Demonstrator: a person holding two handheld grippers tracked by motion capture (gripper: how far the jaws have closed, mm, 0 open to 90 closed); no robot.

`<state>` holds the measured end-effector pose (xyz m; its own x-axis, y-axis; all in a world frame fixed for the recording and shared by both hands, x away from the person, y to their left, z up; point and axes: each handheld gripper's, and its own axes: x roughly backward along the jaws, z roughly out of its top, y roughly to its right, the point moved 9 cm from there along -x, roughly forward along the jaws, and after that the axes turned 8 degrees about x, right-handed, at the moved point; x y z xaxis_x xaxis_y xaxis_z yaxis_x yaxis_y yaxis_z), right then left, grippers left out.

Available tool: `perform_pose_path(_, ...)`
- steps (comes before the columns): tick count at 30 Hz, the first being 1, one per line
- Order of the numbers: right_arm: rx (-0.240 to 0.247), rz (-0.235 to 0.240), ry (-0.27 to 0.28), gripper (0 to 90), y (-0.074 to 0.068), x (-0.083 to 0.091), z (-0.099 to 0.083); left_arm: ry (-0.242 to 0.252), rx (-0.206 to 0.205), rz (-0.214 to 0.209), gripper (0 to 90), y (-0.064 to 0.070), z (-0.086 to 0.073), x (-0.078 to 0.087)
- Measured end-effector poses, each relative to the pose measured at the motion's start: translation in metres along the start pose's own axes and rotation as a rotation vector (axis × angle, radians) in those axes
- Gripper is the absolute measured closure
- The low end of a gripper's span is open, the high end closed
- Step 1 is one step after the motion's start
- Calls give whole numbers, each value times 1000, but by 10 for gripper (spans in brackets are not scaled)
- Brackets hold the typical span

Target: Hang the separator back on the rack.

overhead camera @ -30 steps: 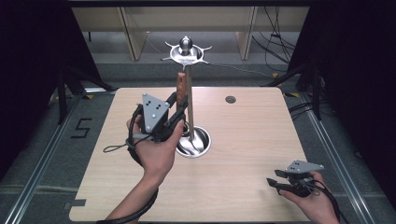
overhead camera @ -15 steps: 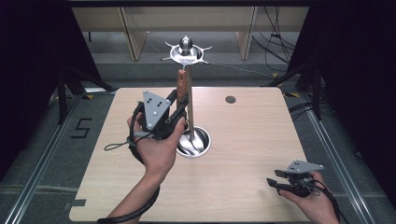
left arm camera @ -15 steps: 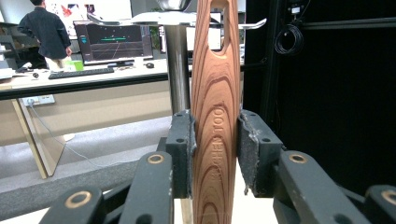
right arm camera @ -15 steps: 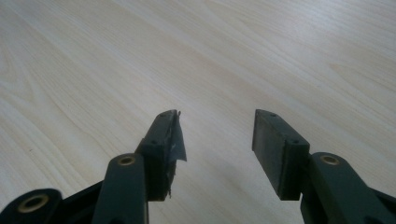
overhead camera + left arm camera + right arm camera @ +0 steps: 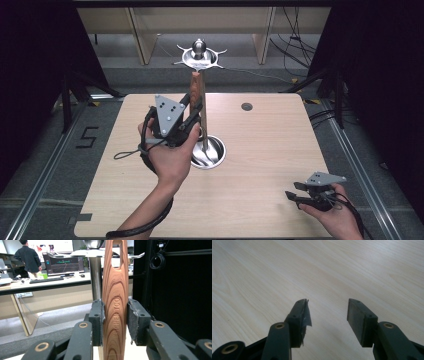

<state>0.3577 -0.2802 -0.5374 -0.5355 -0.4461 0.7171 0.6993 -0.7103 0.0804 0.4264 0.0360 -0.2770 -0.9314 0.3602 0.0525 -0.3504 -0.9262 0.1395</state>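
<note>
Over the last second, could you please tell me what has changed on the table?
Nothing visibly changed. The left gripper stays shut on the wooden utensil handle beside the steel rack post, and the right gripper stays open, low over the table near its front right corner.

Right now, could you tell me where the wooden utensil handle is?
In the high view the wooden handle stands upright left of centre, clamped in the left gripper, beside the metal stand.
</note>
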Motion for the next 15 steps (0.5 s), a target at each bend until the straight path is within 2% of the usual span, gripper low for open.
perform_pose_path(15,-5,6,-5,513,-1,0,0,-9,-28,24,670,-2,0,-5)
